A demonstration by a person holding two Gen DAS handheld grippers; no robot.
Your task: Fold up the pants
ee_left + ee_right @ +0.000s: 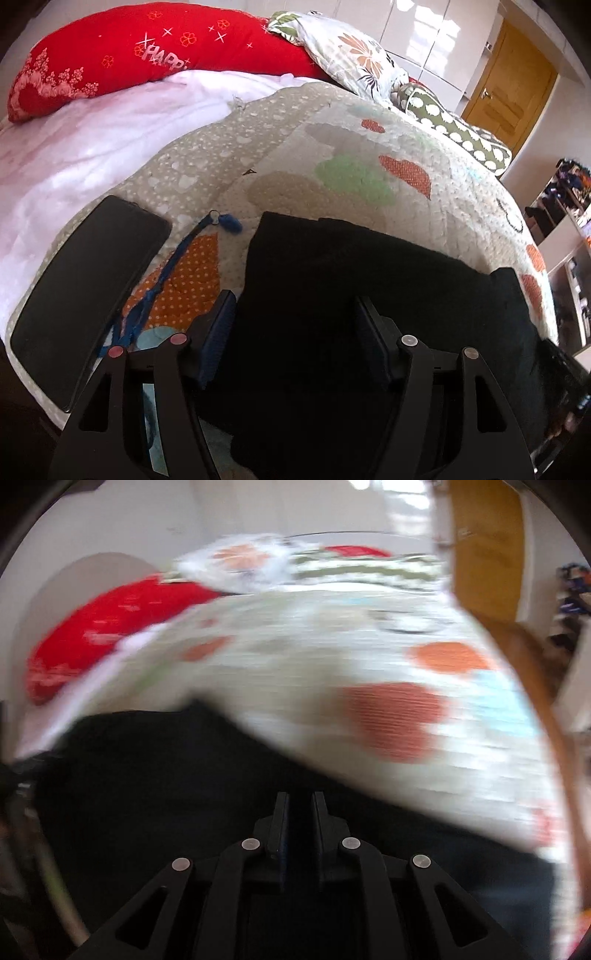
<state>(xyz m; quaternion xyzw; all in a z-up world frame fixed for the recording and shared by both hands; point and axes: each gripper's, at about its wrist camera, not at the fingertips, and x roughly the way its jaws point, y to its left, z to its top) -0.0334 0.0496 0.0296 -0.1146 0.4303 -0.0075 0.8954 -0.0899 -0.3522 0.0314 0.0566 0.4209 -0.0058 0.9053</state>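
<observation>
The black pants [351, 266] lie folded flat on the patterned quilt [351, 147] near the bed's front edge. My left gripper [292, 299] hovers low over their left part, open, jaws wide apart and nothing pressed between the pads. The right wrist view is blurred by motion. There the pants [147, 768] fill the lower half, and my right gripper [300, 794] is over them with its fingers almost together. Whether any cloth is pinched in the thin dark gap I cannot tell.
A black phone [88, 288] lies on the quilt left of the pants, with a blue tasselled cord [177, 273] between them. A red pillow [147, 55] and a floral pillow [351, 55] sit at the bed's far end. A wooden door [509, 74] is far right.
</observation>
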